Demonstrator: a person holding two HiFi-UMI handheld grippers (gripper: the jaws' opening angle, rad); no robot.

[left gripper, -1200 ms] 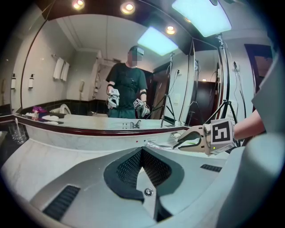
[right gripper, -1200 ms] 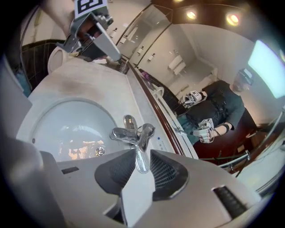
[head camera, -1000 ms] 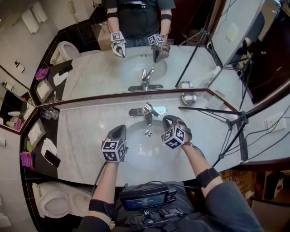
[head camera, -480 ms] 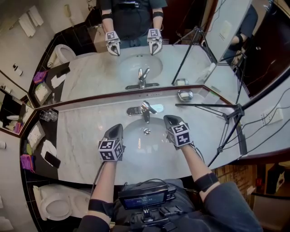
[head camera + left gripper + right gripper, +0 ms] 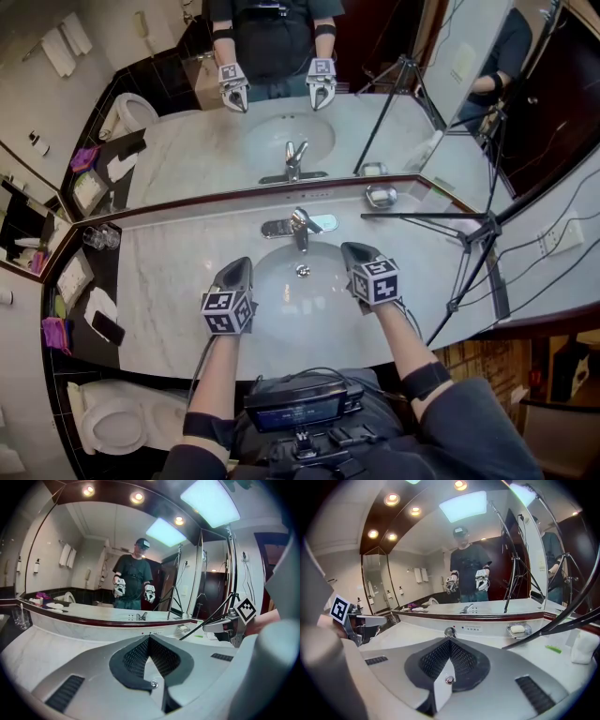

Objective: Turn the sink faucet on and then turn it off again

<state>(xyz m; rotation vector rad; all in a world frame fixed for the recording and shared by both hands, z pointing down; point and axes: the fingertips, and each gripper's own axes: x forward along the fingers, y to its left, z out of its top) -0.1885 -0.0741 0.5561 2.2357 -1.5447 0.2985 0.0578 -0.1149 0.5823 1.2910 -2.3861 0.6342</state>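
The chrome faucet (image 5: 300, 225) stands at the back of the white sink basin (image 5: 281, 300), its handle plate lying to the right. No water stream is visible. My left gripper (image 5: 239, 266) hovers over the basin's left rim, shut and empty. My right gripper (image 5: 353, 249) hangs over the right rim, a little to the right of the faucet and apart from it, also shut on nothing. In the right gripper view the faucet top (image 5: 450, 632) peeks just above the shut tips of the right gripper (image 5: 450, 641). The left gripper view shows the left gripper (image 5: 149, 637) shut, with the faucet hidden behind it.
A soap dish (image 5: 381, 196) sits at the back right by the mirror (image 5: 281, 112). A black tripod (image 5: 469, 234) leans across the right side of the marble counter (image 5: 169, 281). Glasses (image 5: 94, 236) and a tray (image 5: 98, 314) occupy the left end. A toilet (image 5: 112, 422) is at lower left.
My right gripper has rolled upright, its marker cube now facing up, and has drifted slightly right and up beside the faucet. The left gripper has kept still.
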